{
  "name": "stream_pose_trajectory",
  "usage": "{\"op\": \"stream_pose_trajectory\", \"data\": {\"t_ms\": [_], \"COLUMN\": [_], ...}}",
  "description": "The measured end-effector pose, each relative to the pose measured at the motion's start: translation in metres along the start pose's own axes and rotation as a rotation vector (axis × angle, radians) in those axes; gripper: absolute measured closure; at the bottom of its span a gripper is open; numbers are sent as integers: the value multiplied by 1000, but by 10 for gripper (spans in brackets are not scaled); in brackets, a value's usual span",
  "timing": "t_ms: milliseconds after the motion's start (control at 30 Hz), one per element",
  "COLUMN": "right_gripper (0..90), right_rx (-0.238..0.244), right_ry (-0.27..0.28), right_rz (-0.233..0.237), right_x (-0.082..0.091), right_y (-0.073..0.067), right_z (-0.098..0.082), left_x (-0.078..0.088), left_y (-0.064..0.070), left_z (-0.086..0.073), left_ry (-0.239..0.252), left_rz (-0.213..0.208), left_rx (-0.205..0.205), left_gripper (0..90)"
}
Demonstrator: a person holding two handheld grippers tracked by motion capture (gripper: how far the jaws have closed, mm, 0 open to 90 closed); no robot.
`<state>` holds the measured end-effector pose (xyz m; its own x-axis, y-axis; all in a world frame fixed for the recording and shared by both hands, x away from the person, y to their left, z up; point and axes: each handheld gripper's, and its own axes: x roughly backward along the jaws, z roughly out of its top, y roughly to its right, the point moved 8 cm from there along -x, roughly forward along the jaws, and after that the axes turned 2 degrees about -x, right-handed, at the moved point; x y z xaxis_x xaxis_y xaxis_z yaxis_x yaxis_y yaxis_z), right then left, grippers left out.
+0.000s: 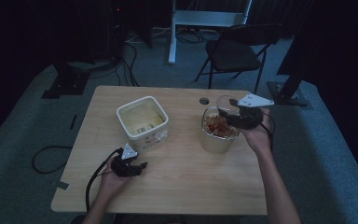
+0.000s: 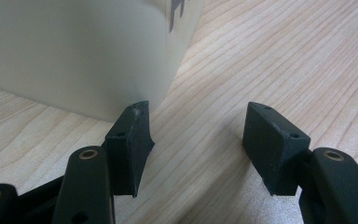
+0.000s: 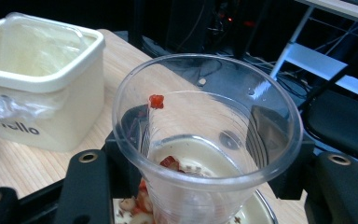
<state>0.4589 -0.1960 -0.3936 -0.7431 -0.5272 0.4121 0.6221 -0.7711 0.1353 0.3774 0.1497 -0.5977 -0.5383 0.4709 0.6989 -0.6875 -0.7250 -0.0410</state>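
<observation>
Cup held over the bowl, left gripper idle by the tub.

Lower left of the high view, the left gripper (image 1: 140,166) rests on the table (image 1: 186,186), jaws spread and empty, just beside the cream tub (image 1: 142,121). At right of centre, the right gripper (image 1: 227,112) grips a clear cup (image 1: 225,103), clamped on its sides, above the bowl (image 1: 218,135) of reddish food bits.

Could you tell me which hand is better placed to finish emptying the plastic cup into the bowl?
Right, probably. The right gripper already clamps the clear cup above the bowl; the left gripper rests open by the white tub, holding nothing.
</observation>
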Motion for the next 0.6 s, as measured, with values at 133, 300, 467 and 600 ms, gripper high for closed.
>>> {"op": "stream_pose_trajectory", "data": {"t_ms": [133,300,467,600], "right_gripper": [397,396,395,395], "right_rx": [-8,3,0,2], "right_ry": [14,22,27,41], "right_rz": [22,54,102,157], "right_x": [-4,-12,-26,-40], "right_y": [-6,-18,-36,-56], "right_z": [7,14,21,33], "left_x": [0,0,0,0], "left_y": [0,0,0,0], "left_z": [0,0,0,0], "left_ry": [2,2,2,0], "left_rz": [0,0,0,-1], "left_rx": [2,2,2,2], "left_gripper": [425,425,425,425]}}
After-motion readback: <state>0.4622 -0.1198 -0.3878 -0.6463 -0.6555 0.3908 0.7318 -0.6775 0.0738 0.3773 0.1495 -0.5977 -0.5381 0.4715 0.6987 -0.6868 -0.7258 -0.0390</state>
